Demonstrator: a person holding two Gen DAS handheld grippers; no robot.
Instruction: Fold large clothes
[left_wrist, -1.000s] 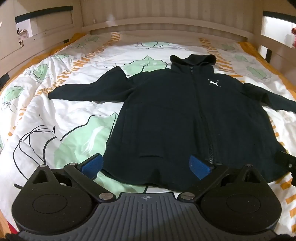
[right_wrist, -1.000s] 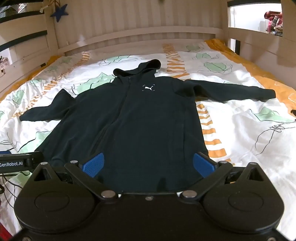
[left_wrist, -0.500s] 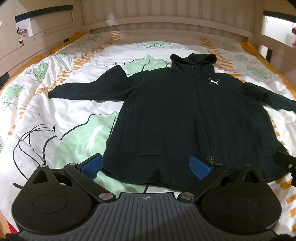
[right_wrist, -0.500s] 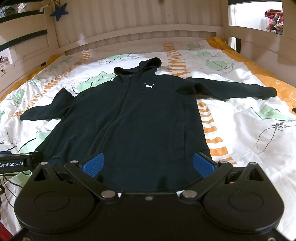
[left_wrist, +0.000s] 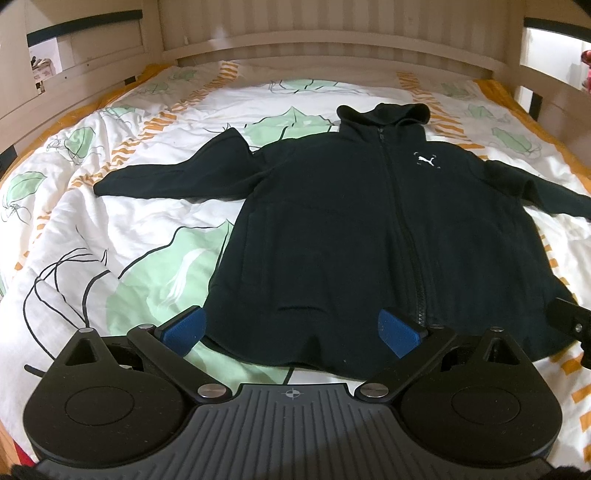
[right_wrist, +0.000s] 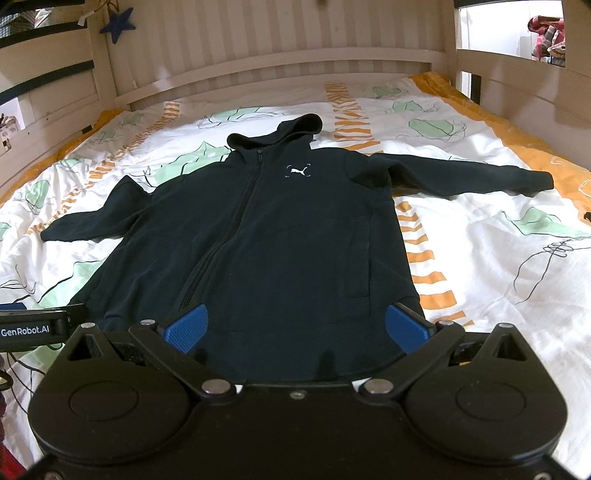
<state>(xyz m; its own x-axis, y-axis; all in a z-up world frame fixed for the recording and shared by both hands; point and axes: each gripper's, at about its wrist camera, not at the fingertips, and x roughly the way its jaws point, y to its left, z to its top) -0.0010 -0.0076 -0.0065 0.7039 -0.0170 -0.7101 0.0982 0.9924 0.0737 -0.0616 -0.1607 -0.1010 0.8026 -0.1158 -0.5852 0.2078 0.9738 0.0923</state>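
Here, a black zip hoodie (left_wrist: 362, 236) is spread flat, front up, on a leaf-print duvet (left_wrist: 122, 229), sleeves stretched to either side, hood farthest away. The left gripper (left_wrist: 291, 328) is held wide apart, nothing gripped, just short of the hem's left half. The right gripper (right_wrist: 297, 326) is likewise spread wide and empty, above the hem's right half.
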